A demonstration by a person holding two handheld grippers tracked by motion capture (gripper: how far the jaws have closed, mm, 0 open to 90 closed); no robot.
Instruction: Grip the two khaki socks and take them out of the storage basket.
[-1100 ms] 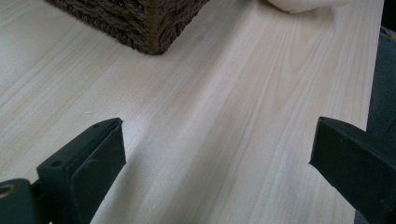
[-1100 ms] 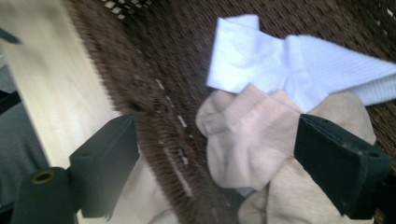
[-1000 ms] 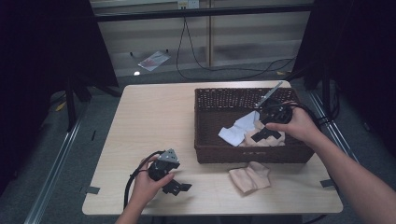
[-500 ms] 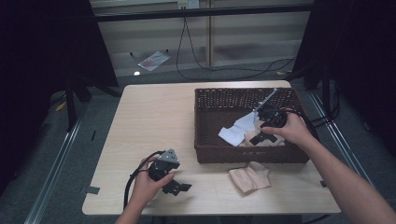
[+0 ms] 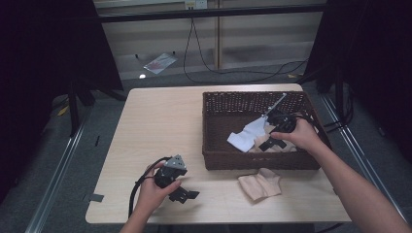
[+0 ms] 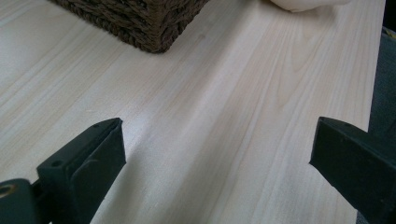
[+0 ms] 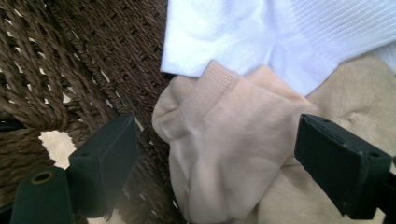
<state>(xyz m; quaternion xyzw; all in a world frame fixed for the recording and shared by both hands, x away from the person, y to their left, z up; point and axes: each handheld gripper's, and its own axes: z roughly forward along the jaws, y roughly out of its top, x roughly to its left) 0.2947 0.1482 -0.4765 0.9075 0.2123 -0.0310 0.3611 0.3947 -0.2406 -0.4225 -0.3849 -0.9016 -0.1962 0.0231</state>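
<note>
Step in hand: pick-up; right hand-held gripper (image 7: 215, 163) open, straddling beige sock (image 7: 219, 158) in wicker basket (image 5: 216, 104). Next, likely: close, lift. Left hand-held gripper (image 6: 215, 158) open, idle.

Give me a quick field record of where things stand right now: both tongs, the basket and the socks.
right tongs: open, lowered into the basket, jaws either side of a beige sock, pads not pressing it
left tongs: open, nothing between the jaws, resting low over the table near its front edge
basket: dark brown wicker, on the table's right half
beige sock: in the basket, lying on other beige fabric
white sock: in the basket, just past the beige sock
beige sock on the table: outside, in front of the basket
</note>
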